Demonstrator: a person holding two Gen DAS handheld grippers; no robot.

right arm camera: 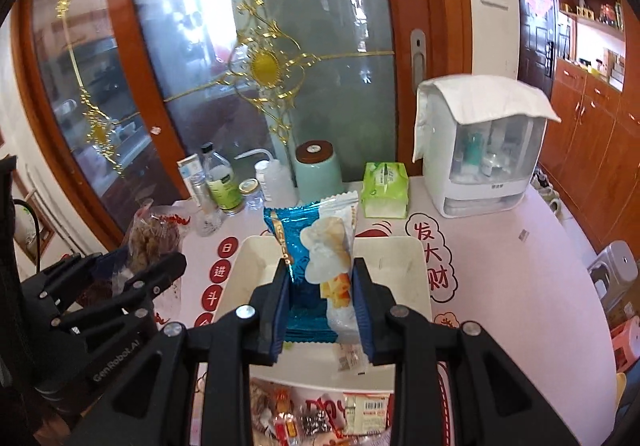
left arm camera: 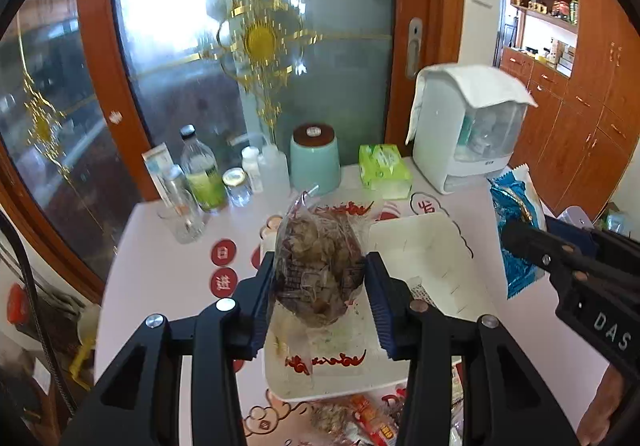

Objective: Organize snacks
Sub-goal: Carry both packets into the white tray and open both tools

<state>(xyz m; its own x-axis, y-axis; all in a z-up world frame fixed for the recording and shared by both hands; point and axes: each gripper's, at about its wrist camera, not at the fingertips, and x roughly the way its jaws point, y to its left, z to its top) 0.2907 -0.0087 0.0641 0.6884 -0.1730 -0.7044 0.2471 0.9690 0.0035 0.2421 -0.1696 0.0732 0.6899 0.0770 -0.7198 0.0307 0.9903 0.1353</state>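
My left gripper is shut on a clear bag of brown snacks and holds it above a white tray. My right gripper is shut on a blue and white snack packet above a second white tray. In the left wrist view the right gripper and its blue packet show at the right, beside the second tray. In the right wrist view the left gripper and its brown bag show at the left. More loose snack packets lie at the near table edge.
At the back of the pink table stand bottles and jars, a mint green canister, a green tissue pack and a white dispenser with a cloth on top. A glass door is behind. Wooden cabinets stand on the right.
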